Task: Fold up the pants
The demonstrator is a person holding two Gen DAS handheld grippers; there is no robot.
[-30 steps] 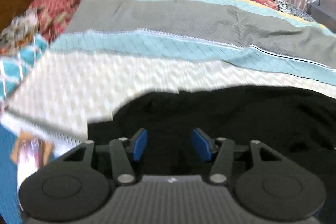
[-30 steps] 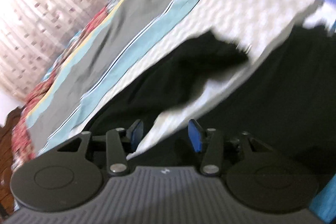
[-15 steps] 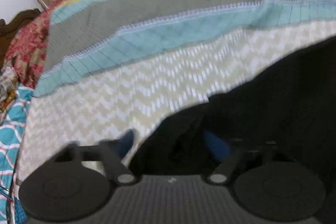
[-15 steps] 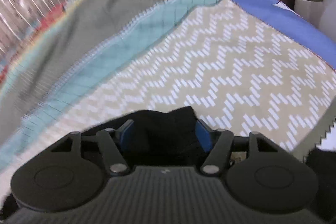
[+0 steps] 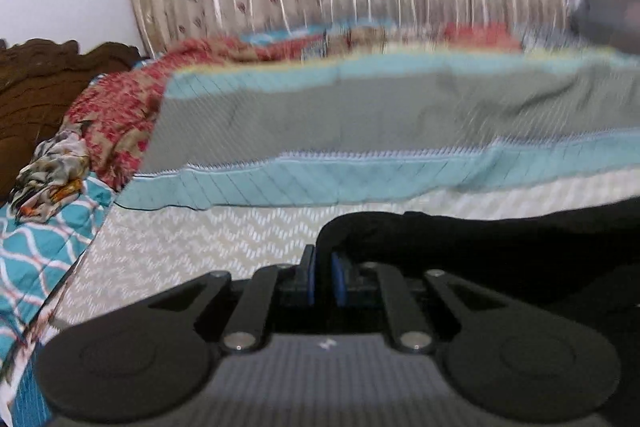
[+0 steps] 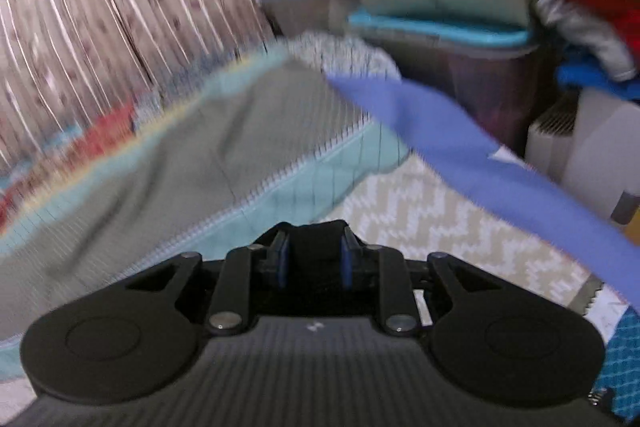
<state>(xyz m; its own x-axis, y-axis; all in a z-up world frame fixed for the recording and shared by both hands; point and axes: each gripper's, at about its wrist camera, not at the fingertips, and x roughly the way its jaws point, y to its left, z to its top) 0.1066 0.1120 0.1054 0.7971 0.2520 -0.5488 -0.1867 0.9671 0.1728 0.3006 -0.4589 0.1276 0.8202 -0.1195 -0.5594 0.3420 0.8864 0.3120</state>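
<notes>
Both tools, left tool [image 5: 323, 277] and right tool [image 6: 314, 259], had just closed, clamping the black pants [image 5: 500, 247]; thin bites risked slipping during lifting.

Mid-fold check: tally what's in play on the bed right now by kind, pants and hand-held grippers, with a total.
Black pants: 1
Hand-held grippers: 2, the left hand-held gripper shut on the pants' edge, the right hand-held gripper with black fabric between its pads
Total: 3
</notes>
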